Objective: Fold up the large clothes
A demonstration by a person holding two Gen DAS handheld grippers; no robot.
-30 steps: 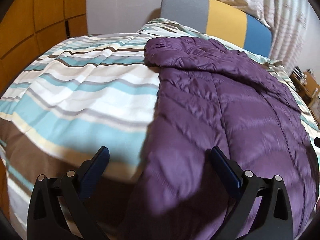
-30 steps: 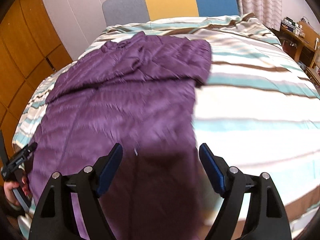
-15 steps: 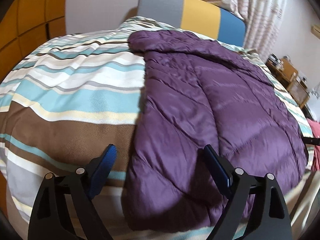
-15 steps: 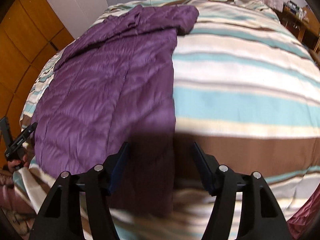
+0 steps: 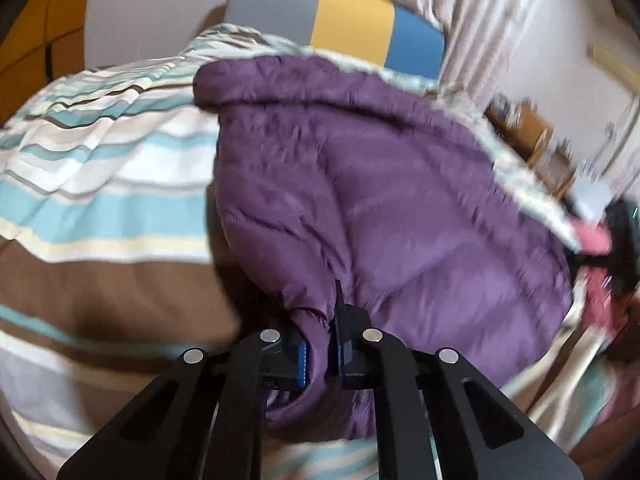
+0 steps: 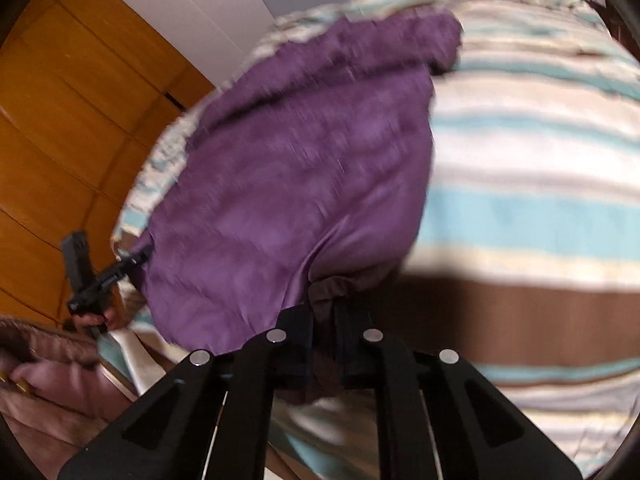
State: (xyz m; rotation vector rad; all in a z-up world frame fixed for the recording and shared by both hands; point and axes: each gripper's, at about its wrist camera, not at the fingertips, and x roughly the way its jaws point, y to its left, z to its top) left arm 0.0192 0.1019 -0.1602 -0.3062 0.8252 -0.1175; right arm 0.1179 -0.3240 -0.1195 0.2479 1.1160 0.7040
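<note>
Left wrist view: left gripper [image 5: 319, 350] pinches the purple jacket's [image 5: 380, 200] hem; right gripper [image 6: 323, 344] clamps its other corner on the striped duvet [image 6: 540, 160]

Jacket [image 5: 380, 200] spread on the bed [image 5: 100, 200], over the bedcover [image 6: 540, 200], collar end toward the headboard [image 5: 340, 20]. Left claw [image 5: 320, 344] clamped on the near hem corner at one side, right claw [image 6: 324, 344] clamped on the near corner at the other. Curtain [image 5: 480, 20] behind the headboard; wooden panels [image 6: 60, 120] beside the bed, small desk [image 5: 532, 140] on the opposite side.
</note>
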